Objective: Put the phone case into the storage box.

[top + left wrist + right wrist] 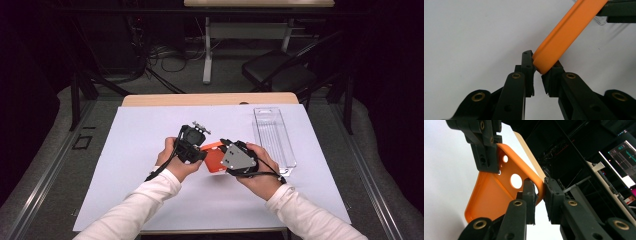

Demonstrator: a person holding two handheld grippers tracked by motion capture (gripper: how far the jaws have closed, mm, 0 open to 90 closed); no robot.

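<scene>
Orange phone case [214, 157] is held up off the white sheet [150, 165] on the tabletop [150, 99], between both hands, left of the clear plastic tray [272, 137]. Left claw [537, 65] is pinching one edge of the case, jaws pressed tight on the rim. Right claw [539, 188] is pinching the opposite rim beside the camera cutout; its pads sit on either side of the case wall and look clamped. In the right gripper view the left claw grips the case's far corner, by the small holes. The step looks like a two-handed hold or handover of the case. To do it well: keep both grips on the rim, not the thin flat back, hold both hands level so the soft case does not twist or bow, and let one claw go only once the other grip is firm. Main risk is the flexible rim slipping out of a shallow pinch.
</scene>
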